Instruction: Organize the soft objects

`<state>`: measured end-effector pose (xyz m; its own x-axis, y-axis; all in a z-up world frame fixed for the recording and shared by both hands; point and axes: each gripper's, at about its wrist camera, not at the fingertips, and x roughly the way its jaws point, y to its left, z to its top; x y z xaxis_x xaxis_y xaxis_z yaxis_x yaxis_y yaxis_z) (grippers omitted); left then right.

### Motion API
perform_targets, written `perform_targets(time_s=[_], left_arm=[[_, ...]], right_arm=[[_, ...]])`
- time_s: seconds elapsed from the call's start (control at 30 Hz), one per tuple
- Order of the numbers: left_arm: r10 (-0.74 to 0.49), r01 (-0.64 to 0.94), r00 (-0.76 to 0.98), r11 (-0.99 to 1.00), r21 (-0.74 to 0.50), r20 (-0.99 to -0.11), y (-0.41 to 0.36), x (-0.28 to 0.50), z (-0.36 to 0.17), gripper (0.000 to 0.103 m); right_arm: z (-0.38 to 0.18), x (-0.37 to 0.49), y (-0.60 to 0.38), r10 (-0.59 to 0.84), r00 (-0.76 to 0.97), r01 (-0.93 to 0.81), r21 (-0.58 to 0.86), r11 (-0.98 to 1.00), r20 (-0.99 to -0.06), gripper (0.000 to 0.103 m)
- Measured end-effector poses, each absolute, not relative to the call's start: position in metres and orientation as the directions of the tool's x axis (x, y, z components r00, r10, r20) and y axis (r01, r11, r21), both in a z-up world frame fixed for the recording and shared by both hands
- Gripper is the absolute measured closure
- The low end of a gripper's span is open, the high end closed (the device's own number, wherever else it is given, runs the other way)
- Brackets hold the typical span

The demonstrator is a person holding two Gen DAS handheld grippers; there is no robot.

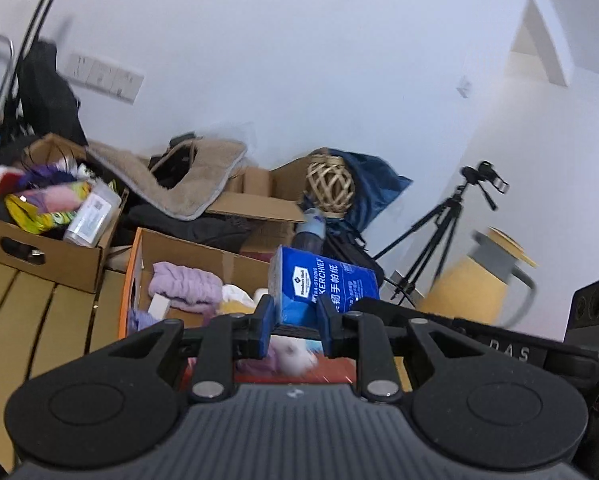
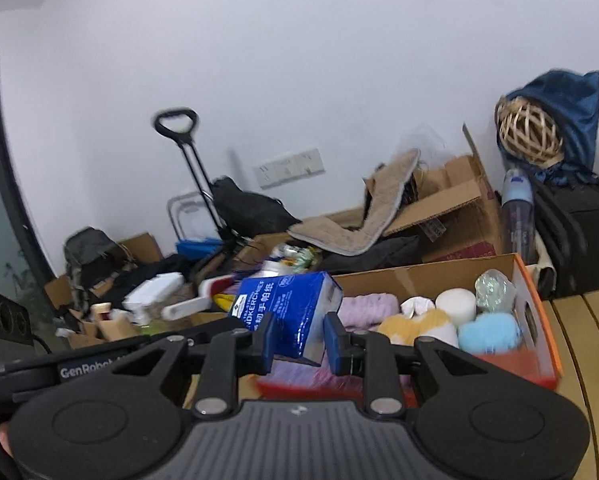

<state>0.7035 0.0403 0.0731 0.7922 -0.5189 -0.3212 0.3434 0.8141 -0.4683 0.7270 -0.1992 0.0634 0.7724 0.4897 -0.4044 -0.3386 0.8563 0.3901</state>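
A blue pack of paper handkerchiefs point(image 1: 323, 284) is held in the air between both grippers, above an orange-edged cardboard box point(image 1: 133, 276). My left gripper point(image 1: 295, 322) is shut on one end of the pack. My right gripper point(image 2: 297, 340) is shut on the other end of the same pack point(image 2: 289, 312). The box point(image 2: 535, 308) holds soft things: a lilac towel point(image 1: 185, 282), a yellow puff point(image 2: 409, 326), a light-blue puff point(image 2: 489, 332), a white roll point(image 2: 455, 306) and a clear crinkled wrap point(image 2: 493, 286).
The box stands on a slatted wooden table point(image 1: 27, 320). A second cardboard box point(image 1: 51, 248) full of mixed items sits to the left. Behind are open cartons, a beige mat point(image 1: 203, 176), a wicker ball point(image 2: 529, 134), a tripod point(image 1: 431, 244) and a yellow jug point(image 1: 479, 280).
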Motion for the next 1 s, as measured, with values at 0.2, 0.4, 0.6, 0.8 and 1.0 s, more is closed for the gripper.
perform_targets(time_s=[0.2,0.4,0.6,0.8,1.0], left_arm=[[-0.523,0.255,0.755,0.79,-0.558,-0.396,0.047,0.797,0.031,0.08],[-0.421,0.203,0.756,0.879,-0.431,-0.501,0.04,0.828,-0.014,0.085],[-0.347,0.215,0.786,0.929,-0.299,-0.512,0.033,0.818,-0.008,0.085],[-0.35,0.217,0.791,0.927,-0.305,-0.501,0.043,0.808,-0.002,0.085],[-0.328,0.234,0.801,0.942,-0.242,-0.501,0.05,0.777,0.025,0.085]], right_arm=[[0.03,0.827,-0.186,0.46,0.728,-0.297,0.371,0.88,-0.509,0.078],[-0.023,0.889,-0.15,0.389,0.666,-0.265,0.286,0.921,-0.636,0.08],[-0.043,0.903,-0.131,0.371,0.645,-0.294,0.232,0.927,-0.668,0.088],[-0.064,0.909,-0.12,0.339,0.578,-0.313,0.182,0.932,-0.742,0.095],[-0.018,0.879,-0.144,0.375,0.624,-0.306,0.227,0.924,-0.686,0.089]])
